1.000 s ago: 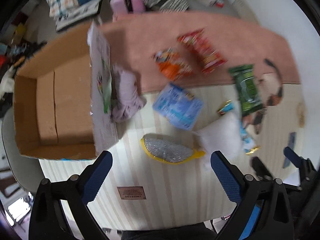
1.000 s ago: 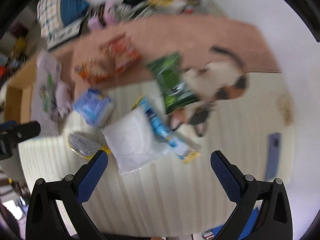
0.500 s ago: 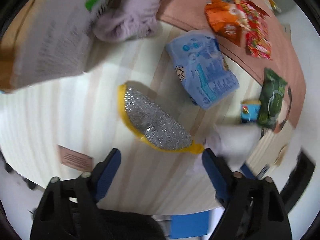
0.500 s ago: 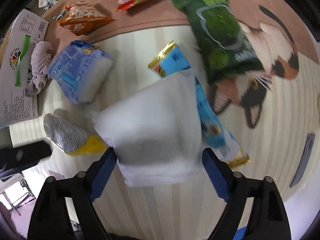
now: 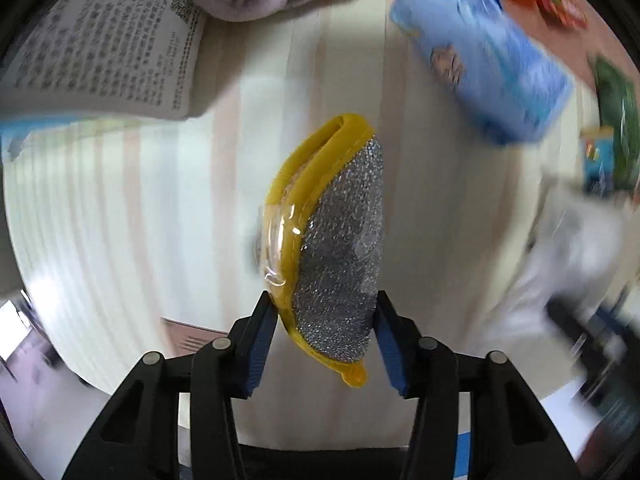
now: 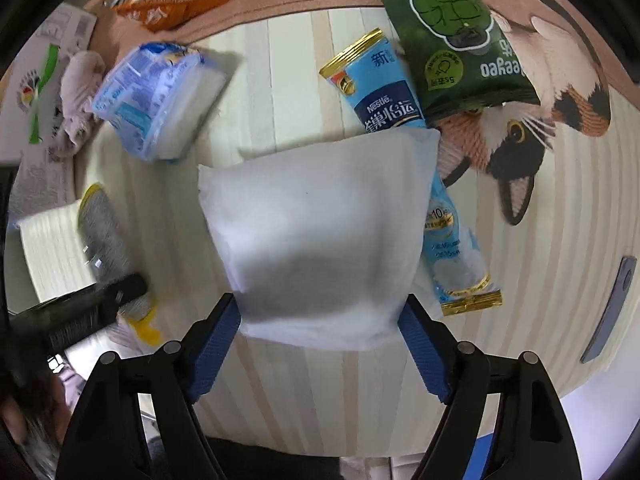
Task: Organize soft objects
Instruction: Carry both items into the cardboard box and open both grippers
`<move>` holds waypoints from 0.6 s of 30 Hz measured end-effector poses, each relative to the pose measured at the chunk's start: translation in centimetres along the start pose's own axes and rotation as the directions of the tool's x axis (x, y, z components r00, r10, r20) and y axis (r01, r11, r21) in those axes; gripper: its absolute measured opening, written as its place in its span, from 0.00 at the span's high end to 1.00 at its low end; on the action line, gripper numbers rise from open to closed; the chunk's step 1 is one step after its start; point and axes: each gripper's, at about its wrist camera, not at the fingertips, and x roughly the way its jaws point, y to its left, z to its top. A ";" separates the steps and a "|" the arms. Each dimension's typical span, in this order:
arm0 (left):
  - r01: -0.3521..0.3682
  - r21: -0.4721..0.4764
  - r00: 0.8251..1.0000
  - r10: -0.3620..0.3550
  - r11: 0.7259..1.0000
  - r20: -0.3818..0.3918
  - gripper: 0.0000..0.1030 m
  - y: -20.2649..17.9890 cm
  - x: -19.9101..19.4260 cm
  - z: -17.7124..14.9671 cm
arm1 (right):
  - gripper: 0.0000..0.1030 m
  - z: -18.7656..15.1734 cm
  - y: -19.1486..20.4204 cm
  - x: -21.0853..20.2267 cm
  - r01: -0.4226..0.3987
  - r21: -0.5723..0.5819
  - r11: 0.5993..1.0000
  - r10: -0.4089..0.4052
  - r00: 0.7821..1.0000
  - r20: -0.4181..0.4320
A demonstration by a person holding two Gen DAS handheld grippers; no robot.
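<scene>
closing done since a second ago: left claw [image 5: 323,322] now clamps scouring sponge [image 5: 334,248]; right claw [image 6: 320,322] pinches white pillow [image 6: 320,236] near tabletop's front edge. both ready for lifting.

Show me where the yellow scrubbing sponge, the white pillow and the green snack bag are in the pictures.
yellow scrubbing sponge [image 5: 340,248], left wrist view, on its silver mesh face.
white pillow [image 6: 320,216], right wrist view, on the middle of its cover.
green snack bag [image 6: 452,36], right wrist view, on the printed front.
</scene>
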 end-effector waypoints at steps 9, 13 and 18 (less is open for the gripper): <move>0.097 -0.028 0.992 -0.094 0.995 0.085 0.62 2.2 0.3 -1.0 | 0.20 -1.3 2.1 3.3 0.080 0.049 0.996 -0.081 0.996 0.023; 0.069 0.007 0.990 -0.069 0.998 0.125 0.64 2.9 -1.2 -3.1 | 0.32 -3.3 3.2 2.7 0.041 0.063 0.997 -0.043 0.998 0.034; 0.073 0.125 0.975 -0.097 0.989 0.199 0.64 3.1 -5.2 -8.6 | 0.33 -6.8 6.5 1.1 -0.071 0.038 0.997 0.069 0.996 0.063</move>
